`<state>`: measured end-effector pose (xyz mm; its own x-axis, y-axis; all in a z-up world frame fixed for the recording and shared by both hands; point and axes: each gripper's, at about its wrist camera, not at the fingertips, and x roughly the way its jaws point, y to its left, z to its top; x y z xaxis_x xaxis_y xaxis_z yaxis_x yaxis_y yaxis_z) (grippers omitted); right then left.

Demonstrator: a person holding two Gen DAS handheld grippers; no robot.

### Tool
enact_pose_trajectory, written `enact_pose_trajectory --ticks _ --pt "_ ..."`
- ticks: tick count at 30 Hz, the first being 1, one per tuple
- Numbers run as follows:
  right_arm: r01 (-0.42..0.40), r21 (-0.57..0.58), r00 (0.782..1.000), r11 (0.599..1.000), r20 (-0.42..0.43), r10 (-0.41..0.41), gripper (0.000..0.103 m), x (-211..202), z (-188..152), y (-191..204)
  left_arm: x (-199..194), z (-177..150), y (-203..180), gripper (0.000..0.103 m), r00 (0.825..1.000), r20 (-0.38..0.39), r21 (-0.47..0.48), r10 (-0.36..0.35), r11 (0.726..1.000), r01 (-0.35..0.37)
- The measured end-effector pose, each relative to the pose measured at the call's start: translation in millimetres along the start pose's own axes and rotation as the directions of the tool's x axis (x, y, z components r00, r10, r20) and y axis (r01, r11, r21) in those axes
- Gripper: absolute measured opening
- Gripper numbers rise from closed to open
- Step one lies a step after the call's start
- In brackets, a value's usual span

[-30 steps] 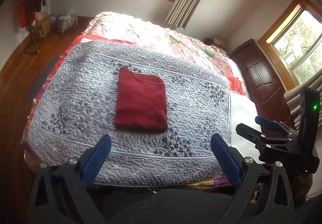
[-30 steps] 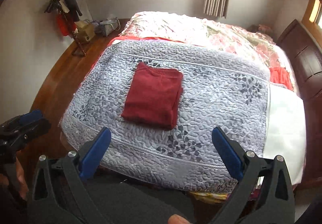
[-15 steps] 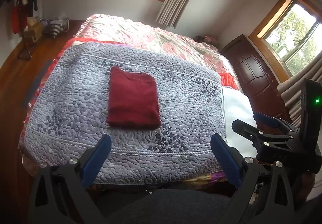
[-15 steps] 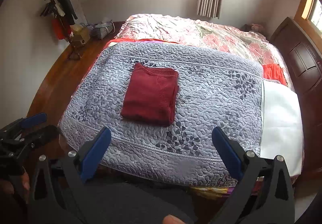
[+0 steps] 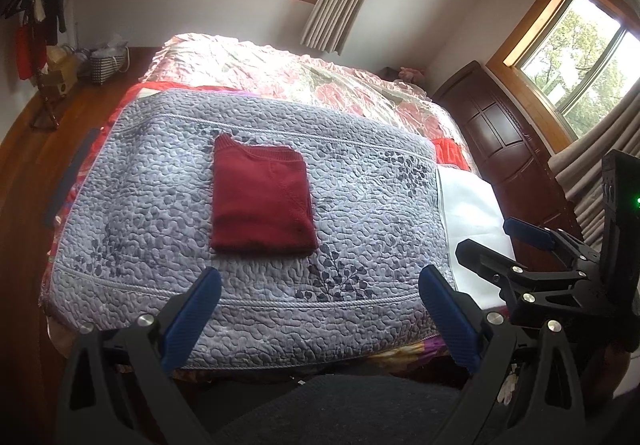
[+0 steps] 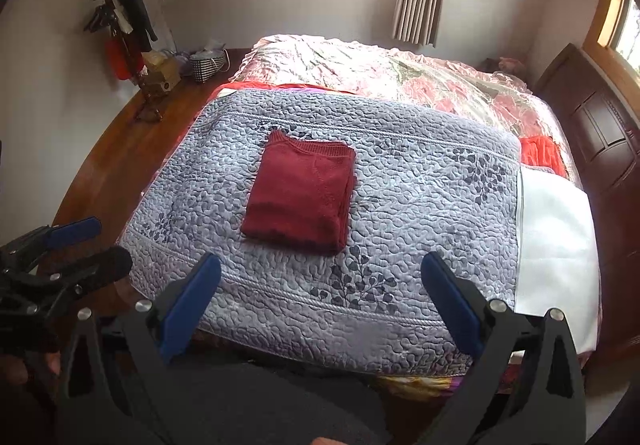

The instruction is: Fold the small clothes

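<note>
A dark red garment (image 5: 260,201) (image 6: 304,195) lies folded into a neat rectangle on the grey quilted blanket (image 5: 160,205) (image 6: 420,205) that covers the bed. My left gripper (image 5: 320,309) is open, held back above the near edge of the bed, well short of the garment. My right gripper (image 6: 320,297) is open too, also pulled back over the bed's near edge with nothing between its fingers. Each gripper shows in the other's view: the right one (image 5: 520,249) at the right side, the left one (image 6: 76,245) at the lower left.
A floral bedspread (image 6: 400,73) covers the far half of the bed. A white cloth (image 6: 556,237) and a red-orange cloth (image 6: 540,153) lie at the right. A dark wooden headboard (image 6: 600,125) stands right; a coat rack (image 6: 120,37) and baskets (image 6: 206,63) stand far left on the wooden floor.
Both grippers have drawn back and up from the bed, so the folded garment looks smaller and farther away. The garment itself has not moved.
</note>
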<state>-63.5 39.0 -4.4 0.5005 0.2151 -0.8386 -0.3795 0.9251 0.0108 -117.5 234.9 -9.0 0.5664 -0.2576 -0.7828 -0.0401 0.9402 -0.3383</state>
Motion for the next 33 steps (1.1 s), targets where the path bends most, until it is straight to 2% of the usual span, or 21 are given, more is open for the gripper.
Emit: enact_pose_trajectory --ticks 6,33 --pt "-0.005 0.016 1.0 1.0 0.018 0.005 0.099 -0.3 1.7 -4.3 5.2 1.7 -3.1 0.099 1.0 -0.011 0.004 -0.006 1.0 0.006" --pt "0.004 0.008 0.999 1.0 -0.046 -0.003 0.099 33.5 23.3 -6.5 35.0 26.8 -0.9 0.099 0.998 -0.054 0.003 -0.031 1.0 0.031"
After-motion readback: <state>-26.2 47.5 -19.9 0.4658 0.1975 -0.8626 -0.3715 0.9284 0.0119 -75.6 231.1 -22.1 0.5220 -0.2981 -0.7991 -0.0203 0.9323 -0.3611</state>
